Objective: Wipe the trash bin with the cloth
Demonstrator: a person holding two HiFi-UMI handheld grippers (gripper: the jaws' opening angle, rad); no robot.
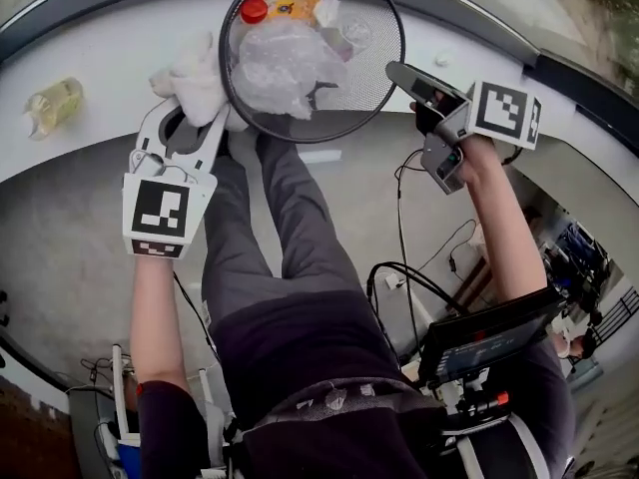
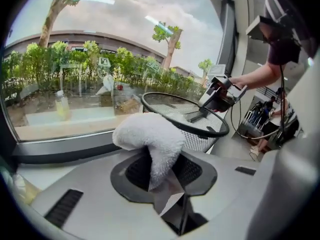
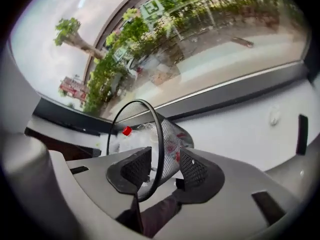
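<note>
The black mesh trash bin [image 1: 374, 63] stands on the white ledge [image 1: 90, 153] by the window. It holds crumpled clear plastic [image 1: 278, 66], a red-capped bottle [image 1: 255, 10] and a yellow wrapper [image 1: 296, 8]. The left gripper [image 1: 195, 115] is clenched on the white cloth [image 1: 193, 76], which touches the bin's outer wall. The right gripper [image 3: 164, 168] is released, its jaws standing apart astride the bin's rim.

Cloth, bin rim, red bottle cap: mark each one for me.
cloth [image 2: 150, 134]: left gripper view, on its bunched white top.
bin rim [image 3: 163, 151]: right gripper view, on the black ring's near side.
red bottle cap [image 1: 254, 10]: head view, on the cap's middle.
</note>
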